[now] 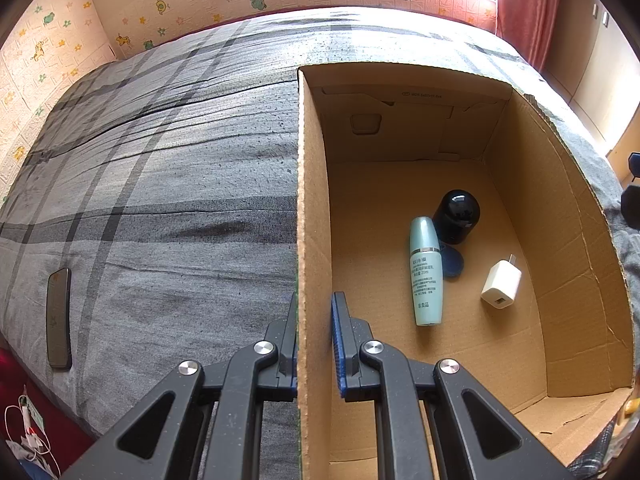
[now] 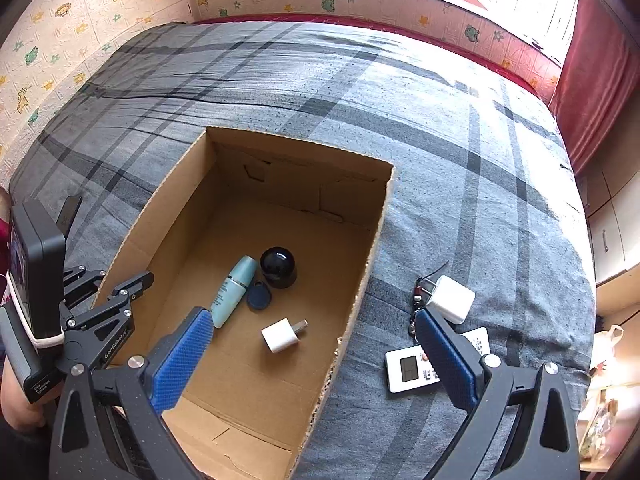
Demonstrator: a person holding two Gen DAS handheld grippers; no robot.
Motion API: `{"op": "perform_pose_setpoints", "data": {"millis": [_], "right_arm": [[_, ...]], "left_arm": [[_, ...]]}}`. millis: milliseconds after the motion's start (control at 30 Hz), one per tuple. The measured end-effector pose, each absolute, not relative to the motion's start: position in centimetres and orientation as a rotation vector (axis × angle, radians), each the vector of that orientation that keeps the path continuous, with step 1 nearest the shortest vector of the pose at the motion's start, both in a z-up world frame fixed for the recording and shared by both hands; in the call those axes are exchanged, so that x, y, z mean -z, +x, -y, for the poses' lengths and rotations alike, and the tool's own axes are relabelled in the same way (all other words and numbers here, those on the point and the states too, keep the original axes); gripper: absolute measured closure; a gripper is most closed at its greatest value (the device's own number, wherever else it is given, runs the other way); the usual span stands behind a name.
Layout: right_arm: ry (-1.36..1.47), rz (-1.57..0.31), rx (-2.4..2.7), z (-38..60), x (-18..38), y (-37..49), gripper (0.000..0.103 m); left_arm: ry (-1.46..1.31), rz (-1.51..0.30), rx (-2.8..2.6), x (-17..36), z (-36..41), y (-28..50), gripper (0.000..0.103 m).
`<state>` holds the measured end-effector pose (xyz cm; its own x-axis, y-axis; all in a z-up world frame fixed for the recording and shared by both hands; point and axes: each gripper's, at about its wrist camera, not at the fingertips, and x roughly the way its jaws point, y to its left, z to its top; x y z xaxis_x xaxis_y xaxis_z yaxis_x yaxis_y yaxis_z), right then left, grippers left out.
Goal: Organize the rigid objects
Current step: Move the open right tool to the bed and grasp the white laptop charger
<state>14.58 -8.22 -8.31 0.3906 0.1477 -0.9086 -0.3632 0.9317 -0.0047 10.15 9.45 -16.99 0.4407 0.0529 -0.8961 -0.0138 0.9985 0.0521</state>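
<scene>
My left gripper (image 1: 316,340) pinches the cardboard box (image 1: 308,200) wall, steadying it | my right gripper (image 2: 312,344) gapes wide, empty, above small white charger (image 2: 282,334) | larger charger (image 2: 452,298), remote (image 2: 408,370) wait outside.

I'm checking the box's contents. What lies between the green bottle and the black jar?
A dark blue key tag, seen best in the right wrist view, beside the green bottle and black jar.

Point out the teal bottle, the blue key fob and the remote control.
teal bottle (image 1: 426,276): left wrist view, on its printed label.
blue key fob (image 2: 259,295): right wrist view, on its flat face.
remote control (image 2: 408,369): right wrist view, on its display screen.
</scene>
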Motion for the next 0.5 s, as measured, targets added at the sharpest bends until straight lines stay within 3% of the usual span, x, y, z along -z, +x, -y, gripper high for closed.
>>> {"op": "perform_pose_setpoints", "data": {"millis": [500], "right_arm": [[-0.142,-1.126,-0.168,16.3,8.7,16.1,0.0]], "left_arm": [[0.041,-1.114,-0.044,17.0,-9.3,10.1,0.09]]}}
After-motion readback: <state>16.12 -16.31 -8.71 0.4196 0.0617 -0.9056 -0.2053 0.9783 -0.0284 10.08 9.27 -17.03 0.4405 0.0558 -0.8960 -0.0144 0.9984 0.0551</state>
